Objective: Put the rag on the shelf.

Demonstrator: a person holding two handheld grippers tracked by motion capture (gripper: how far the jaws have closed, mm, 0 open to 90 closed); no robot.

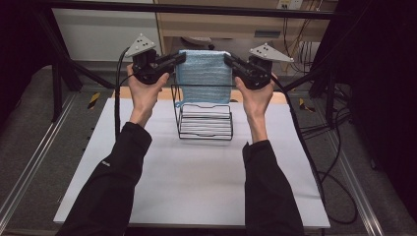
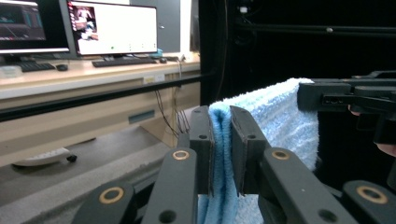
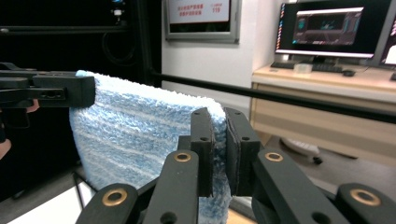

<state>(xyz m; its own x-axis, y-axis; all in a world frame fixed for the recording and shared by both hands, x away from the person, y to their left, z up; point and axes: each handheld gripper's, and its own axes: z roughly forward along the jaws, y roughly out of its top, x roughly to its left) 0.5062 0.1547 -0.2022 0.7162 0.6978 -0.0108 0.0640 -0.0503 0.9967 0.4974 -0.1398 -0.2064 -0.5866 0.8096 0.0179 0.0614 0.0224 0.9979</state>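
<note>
Counter: white rectangular counter (image 1: 187, 182), person's dark-sleeved forearms reaching in over its near edge.
Rack: black wire rack (image 1: 205, 120) standing upright on the far middle of the counter, between the two hands.
Towel: light blue terry-cloth towel (image 1: 204, 76), folded double, held up in the air by its two top corners and stretched flat between the claws. Its lower edge hangs in front of the rack's upper part; whether it touches the wire cannot be told.
Left claw: black two-jaw left claw (image 1: 181, 58) clamped on the towel's top left corner; in the left gripper view the jaws press a fold of blue cloth (image 2: 222, 140) from both sides.
Right claw: black two-jaw right claw (image 1: 229, 59) clamped on the towel's top right corner; in the right gripper view the pads pinch the towel edge (image 3: 219, 126).
Plates: grey three-cornered plate on top of each claw, both tilted outward.
Background: lit computer monitors (image 2: 114, 28) on a wooden desk beyond the frame.
</note>
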